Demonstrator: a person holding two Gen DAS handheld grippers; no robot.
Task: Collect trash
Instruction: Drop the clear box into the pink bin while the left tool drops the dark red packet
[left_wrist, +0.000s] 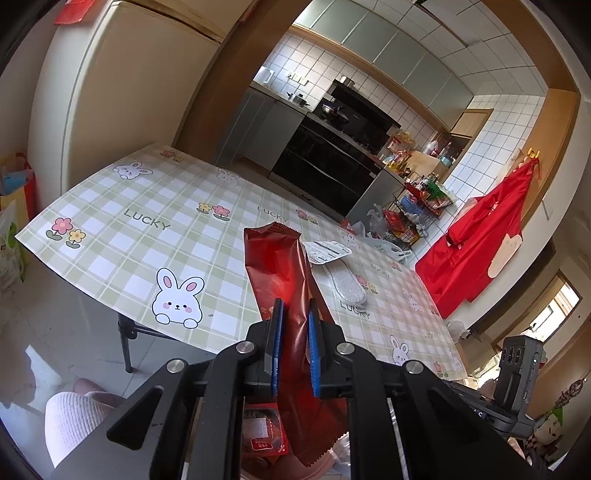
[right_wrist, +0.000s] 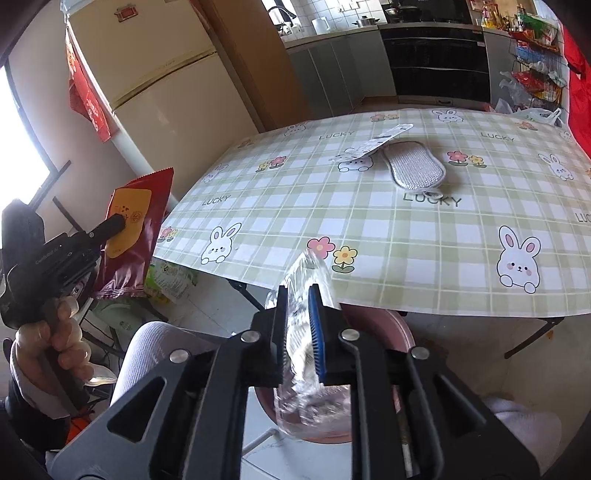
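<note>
My left gripper (left_wrist: 295, 306) is shut on a dark red snack wrapper (left_wrist: 280, 266), held off the table's near edge; it also shows in the right wrist view (right_wrist: 129, 236) at the left. My right gripper (right_wrist: 297, 291) is shut on a crumpled clear plastic wrapper (right_wrist: 308, 269), held above a pink bin (right_wrist: 388, 325) below the table edge. On the checked tablecloth (right_wrist: 406, 229) lie a white printed label (right_wrist: 373, 142) and a silver-grey mesh pad (right_wrist: 415, 168), both also in the left wrist view, label (left_wrist: 327, 251), pad (left_wrist: 347, 286).
A fridge (right_wrist: 155, 74) stands at the table's far left. Kitchen counters and a black oven (left_wrist: 332, 155) lie behind. A wire rack of goods (left_wrist: 413, 210) and a red garment (left_wrist: 487, 236) are on the right. My knees (right_wrist: 155, 347) are under the table edge.
</note>
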